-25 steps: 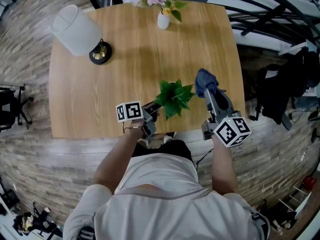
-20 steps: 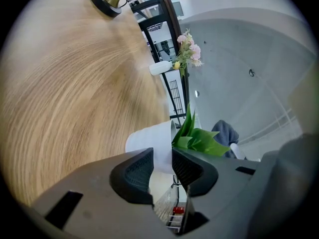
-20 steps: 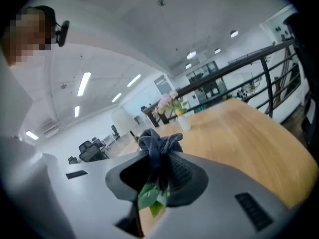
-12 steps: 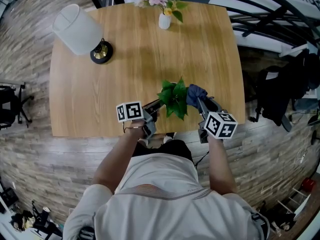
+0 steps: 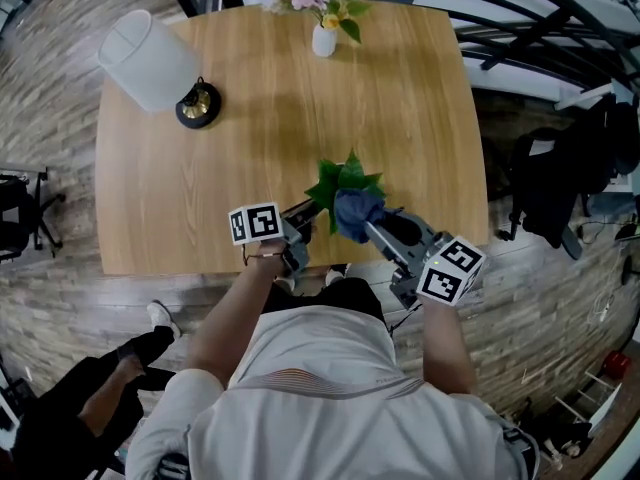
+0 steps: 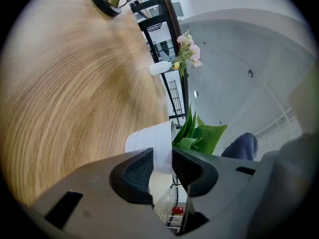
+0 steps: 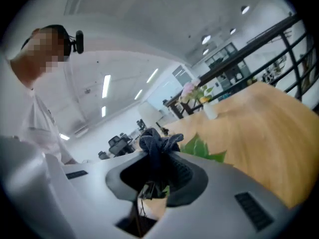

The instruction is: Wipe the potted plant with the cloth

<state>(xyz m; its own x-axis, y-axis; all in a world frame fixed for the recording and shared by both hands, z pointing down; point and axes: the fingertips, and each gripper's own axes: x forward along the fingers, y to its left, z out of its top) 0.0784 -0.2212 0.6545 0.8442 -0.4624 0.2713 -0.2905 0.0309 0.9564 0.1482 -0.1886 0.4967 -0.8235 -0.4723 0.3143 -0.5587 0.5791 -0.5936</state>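
Note:
The potted plant [image 5: 345,180], green leaves in a white pot [image 6: 149,142], stands near the table's front edge. My left gripper [image 5: 311,212] reaches in from the left and is shut on the pot's wall, which runs between its pads [image 6: 134,171]. A dark blue cloth [image 5: 356,211] is bunched in my right gripper [image 5: 369,225], which is shut on it. The cloth rests on the front leaves, covering part of the plant. In the right gripper view the cloth [image 7: 157,144] sticks up from the jaws with a leaf [image 7: 198,147] just behind it. The cloth [image 6: 242,146] also shows beside the leaves [image 6: 199,133].
A lamp with a white shade [image 5: 148,58] and dark base [image 5: 198,105] lies at the table's far left. A white vase of pink flowers [image 5: 326,16] stands at the far edge. Black railing and a dark bag [image 5: 560,183] are to the right. A person's leg and shoe [image 5: 150,333] are at the lower left.
My right gripper carried the cloth leftward from the plant's right side onto its front leaves. The left gripper stayed at the pot. A person came into view at the lower left.

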